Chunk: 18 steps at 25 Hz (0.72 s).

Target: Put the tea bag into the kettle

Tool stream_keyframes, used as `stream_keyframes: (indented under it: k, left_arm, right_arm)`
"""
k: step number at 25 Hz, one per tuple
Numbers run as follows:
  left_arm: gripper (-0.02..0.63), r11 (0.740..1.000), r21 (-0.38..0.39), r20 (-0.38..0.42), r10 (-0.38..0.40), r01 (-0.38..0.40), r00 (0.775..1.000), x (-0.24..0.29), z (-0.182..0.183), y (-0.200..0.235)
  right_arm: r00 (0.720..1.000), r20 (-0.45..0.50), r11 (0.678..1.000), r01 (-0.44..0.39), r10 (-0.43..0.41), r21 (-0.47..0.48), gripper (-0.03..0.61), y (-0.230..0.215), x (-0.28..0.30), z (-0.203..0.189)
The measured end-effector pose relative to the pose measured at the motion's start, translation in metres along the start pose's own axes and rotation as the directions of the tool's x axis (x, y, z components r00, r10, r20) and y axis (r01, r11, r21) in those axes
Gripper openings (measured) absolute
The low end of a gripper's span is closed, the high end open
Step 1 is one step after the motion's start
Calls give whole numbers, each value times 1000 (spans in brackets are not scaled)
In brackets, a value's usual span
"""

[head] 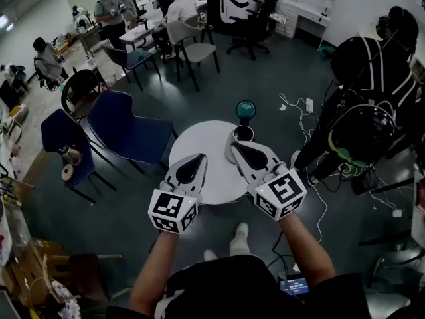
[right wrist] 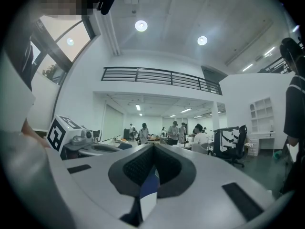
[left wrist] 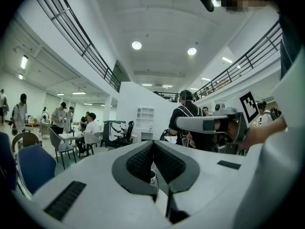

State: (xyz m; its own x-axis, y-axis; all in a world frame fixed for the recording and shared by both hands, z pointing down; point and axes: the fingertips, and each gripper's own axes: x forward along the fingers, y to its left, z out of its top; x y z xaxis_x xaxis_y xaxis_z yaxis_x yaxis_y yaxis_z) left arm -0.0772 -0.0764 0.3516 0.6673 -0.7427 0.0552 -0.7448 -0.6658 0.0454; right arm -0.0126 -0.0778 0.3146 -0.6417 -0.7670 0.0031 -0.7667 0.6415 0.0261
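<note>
A dark open-topped kettle [head: 243, 133] stands at the far edge of the round white table [head: 216, 185], with a teal round lid-like piece [head: 246, 108] just behind it. My right gripper [head: 234, 145] is held just near-left of the kettle's mouth. In the right gripper view its jaws [right wrist: 153, 148] are shut on a flat blue and white tea bag [right wrist: 149, 187] that hangs out below the pads. My left gripper [head: 197, 158] hovers over the table's left half, about a hand's width from the kettle. Its jaws [left wrist: 153, 144] are shut, and I see nothing held in them.
Two blue chairs [head: 126, 128] stand left of the table. A person in black [head: 368, 111] stands close on the right, among cables and a power strip [head: 309, 105] on the floor. More chairs, desks and seated people fill the back.
</note>
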Motion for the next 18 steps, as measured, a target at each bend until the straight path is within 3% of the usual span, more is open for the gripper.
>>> stream_keyframes:
  k: [18]
  left_arm:
    - [15,998,12,15,-57,57,998,-80,-4,-12]
  right_arm:
    - [998,19,998,57,-57,0,17,81,-25,1]
